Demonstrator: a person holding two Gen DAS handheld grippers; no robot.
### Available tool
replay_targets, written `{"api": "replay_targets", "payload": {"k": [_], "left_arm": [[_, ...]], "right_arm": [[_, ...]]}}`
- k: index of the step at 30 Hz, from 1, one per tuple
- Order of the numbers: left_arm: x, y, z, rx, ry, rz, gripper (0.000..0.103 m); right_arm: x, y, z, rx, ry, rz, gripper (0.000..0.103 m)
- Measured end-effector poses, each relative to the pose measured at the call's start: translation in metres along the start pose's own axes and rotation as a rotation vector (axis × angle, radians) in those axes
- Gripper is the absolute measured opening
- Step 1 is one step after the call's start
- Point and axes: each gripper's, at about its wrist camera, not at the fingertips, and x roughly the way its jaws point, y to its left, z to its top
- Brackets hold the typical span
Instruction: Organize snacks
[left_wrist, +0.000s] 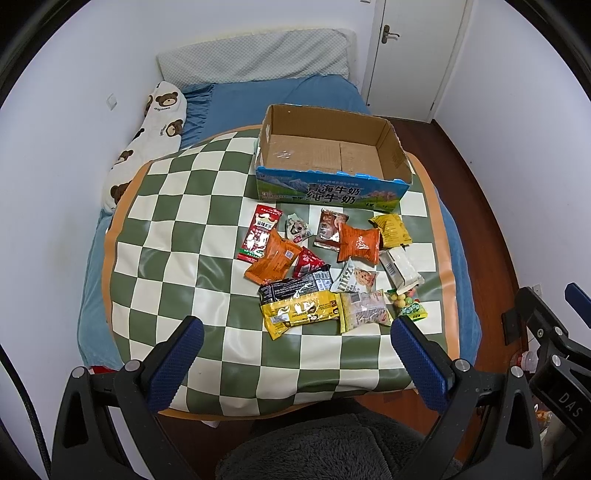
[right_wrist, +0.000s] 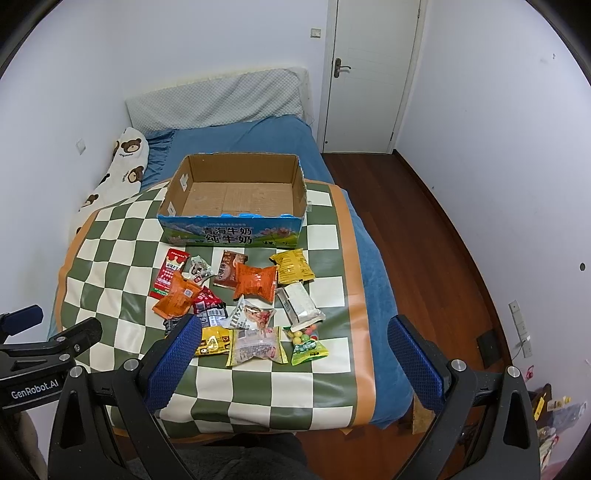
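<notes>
Start of sorting, nothing picked. Left gripper (left_wrist: 295, 334) and right gripper (right_wrist: 291, 334) both spread, empty. Snack packets (left_wrist: 325, 266) scattered just ahead of jaws; cardboard box (left_wrist: 332, 184) beyond, empty. Next: descend on nearest packet.

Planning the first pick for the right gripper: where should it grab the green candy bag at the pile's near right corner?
Probably by the green candy bag's flat green bottom edge, coming from the near right, where bare checkered mat leaves room for the open right gripper. Its clear top, bulging with round candies, lies against the white packet, so it looks more crowded and slippery.
</notes>
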Motion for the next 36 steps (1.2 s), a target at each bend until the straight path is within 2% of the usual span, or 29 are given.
{"api": "replay_targets", "payload": {"k": [6, 10, 13, 16, 20, 25, 27, 29, 32, 36], "left_arm": [[0.005, -0.001, 0.011, 0.012, -0.019, -0.010, 0.103], [0.042, 0.008, 0.025, 0.061, -0.033, 0.033, 0.103], [0.087, 0.009, 0.030, 0.165, -0.018, 0.096, 0.103], [0.143, 0.003, 0.027, 0.323, 0.050, 0.136, 0.103], [0.201, -0.011, 0.012, 0.486, 0.112, 0.142, 0.103], [0.265, -0.034, -0.008, 0.683, 0.187, 0.104, 0.103], [0.286, -0.043, -0.018, 0.766, 0.210, 0.092, 0.103], [0.310, -0.052, -0.027, 0.872, 0.228, 0.125, 0.103], [0.332, -0.058, -0.033, 0.980, 0.243, 0.141, 0.103], [0.352, -0.067, -0.033, 1.057, 0.308, 0.052, 0.103]], "right_arm": [[0.003, 0.000, 0.000, 0.008, 0.003, 0.000, 0.102], [0.028, -0.001, -0.002, 0.047, 0.044, 0.016, 0.102], [0.073, 0.000, -0.006, 0.101, 0.130, 0.051, 0.102], [0.124, -0.005, -0.015, 0.156, 0.215, 0.075, 0.102], [0.196, -0.007, -0.034, 0.234, 0.348, 0.106, 0.102], [0.268, -0.003, -0.062, 0.308, 0.485, 0.164, 0.102], [0.289, -0.001, -0.071, 0.338, 0.535, 0.177, 0.102], [0.305, 0.002, -0.079, 0.369, 0.574, 0.206, 0.102], [0.322, 0.006, -0.088, 0.386, 0.619, 0.213, 0.102], [0.335, 0.010, -0.096, 0.405, 0.660, 0.230, 0.102]]}}
